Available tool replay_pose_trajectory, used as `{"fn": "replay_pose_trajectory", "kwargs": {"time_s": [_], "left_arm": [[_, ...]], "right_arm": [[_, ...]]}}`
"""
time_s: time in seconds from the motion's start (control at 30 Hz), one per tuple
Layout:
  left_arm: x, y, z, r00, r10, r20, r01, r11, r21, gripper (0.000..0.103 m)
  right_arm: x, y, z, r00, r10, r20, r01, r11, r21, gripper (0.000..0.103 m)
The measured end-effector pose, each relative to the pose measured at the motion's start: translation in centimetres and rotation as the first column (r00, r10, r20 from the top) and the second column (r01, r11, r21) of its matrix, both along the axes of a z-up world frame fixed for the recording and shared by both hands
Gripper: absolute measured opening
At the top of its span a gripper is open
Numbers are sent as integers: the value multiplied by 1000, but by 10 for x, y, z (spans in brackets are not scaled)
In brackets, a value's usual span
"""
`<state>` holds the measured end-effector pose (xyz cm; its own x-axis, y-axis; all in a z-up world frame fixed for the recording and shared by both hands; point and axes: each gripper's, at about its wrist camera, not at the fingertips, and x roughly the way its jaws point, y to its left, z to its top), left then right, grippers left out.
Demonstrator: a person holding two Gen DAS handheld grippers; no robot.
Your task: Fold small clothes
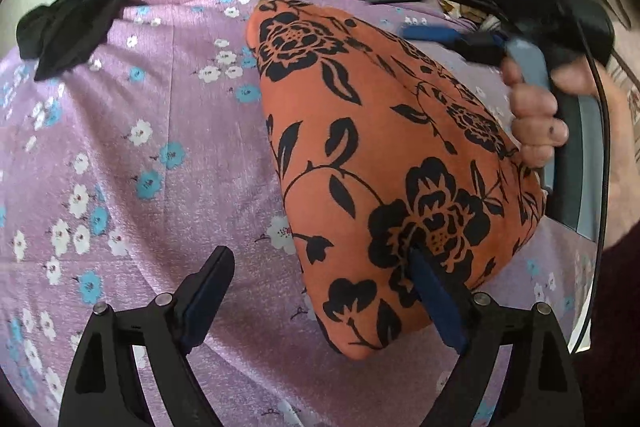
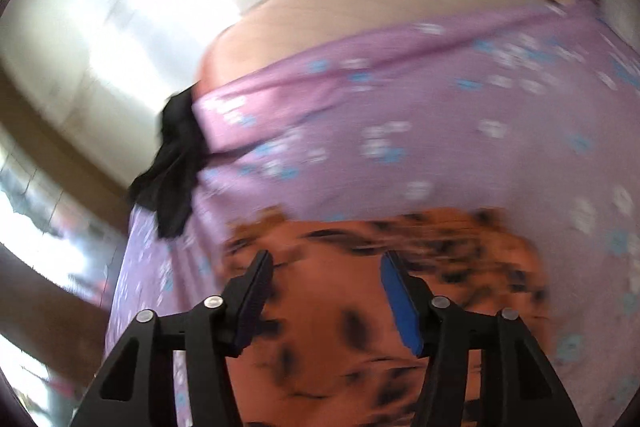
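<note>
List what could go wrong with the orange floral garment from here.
1. The left tool stands open with one finger pressing into the orange floral garment; dragging it could undo the fold.
2. The right tool is open above the cloth, holding nothing, and its view is blurred, so a grab could miss the edge.

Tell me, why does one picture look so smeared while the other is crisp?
Right wrist view: motion blur smears the orange flowered garment and the purple sheet, with bright glare at left. Left wrist view: mostly sharp, fisheye-curved, only the right gripper blurred.
</note>
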<state>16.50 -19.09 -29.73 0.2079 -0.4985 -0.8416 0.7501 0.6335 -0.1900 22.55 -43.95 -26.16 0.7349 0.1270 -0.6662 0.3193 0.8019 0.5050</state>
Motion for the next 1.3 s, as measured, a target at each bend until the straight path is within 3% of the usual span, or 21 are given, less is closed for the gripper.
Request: {"fn": "replay_pose_trajectory", "kwargs": {"time_s": [0.03,0.1,0.2,0.23,0.4,0.53,0.6,0.7,0.8,0.93,1.03,1.17,1.3], "left_arm": [[-1,1,1,1000,-5,6,5,1000,1,90],[-1,2,2,1000,-11,4,12,1000,-2,90],[1,7,5,1000,-11,5,11,1000,-13,90],[2,8,6,1000,-15,3,15,1000,-17,90],[10,12,13,1000,-26,-2,26,999,-37,90],[29,30,29,999,35,-41,-40,990,-136,90],[36,36,29,995,67,-71,-78,984,-159,90],[44,36,23,988,116,-103,-130,981,-141,90],[45,31,15,982,137,-133,-152,983,-107,90],[36,20,9,987,129,-94,-135,989,-64,90],[27,12,-1,989,117,-95,-118,993,-12,90],[28,14,-4,984,130,-124,-133,991,-13,94],[30,13,-4,983,127,-136,-130,991,-17,94]], "right_arm": [[10,11,-3,999,42,-25,-42,999,-10,39],[31,24,-22,990,93,-104,-95,995,-11,36],[48,20,-62,983,86,-161,-77,995,60,32],[48,16,-66,988,62,-145,-51,996,76,24],[45,11,-55,987,38,-157,-22,994,103,24],[13,4,-27,996,17,-84,-2,985,171,28],[-10,4,-7,997,4,-77,5,993,122,28],[-36,0,7,993,-31,-115,39,997,71,28],[-77,-6,9,991,-69,-116,80,992,97,28],[-125,-8,-7,976,-111,-186,127,989,78,28],[-135,-5,-39,944,-115,-310,137,989,50,27],[-128,0,-33,942,-116,-314,126,992,10,29],[-108,8,-7,977,-71,-201,87,994,73,28]]}}
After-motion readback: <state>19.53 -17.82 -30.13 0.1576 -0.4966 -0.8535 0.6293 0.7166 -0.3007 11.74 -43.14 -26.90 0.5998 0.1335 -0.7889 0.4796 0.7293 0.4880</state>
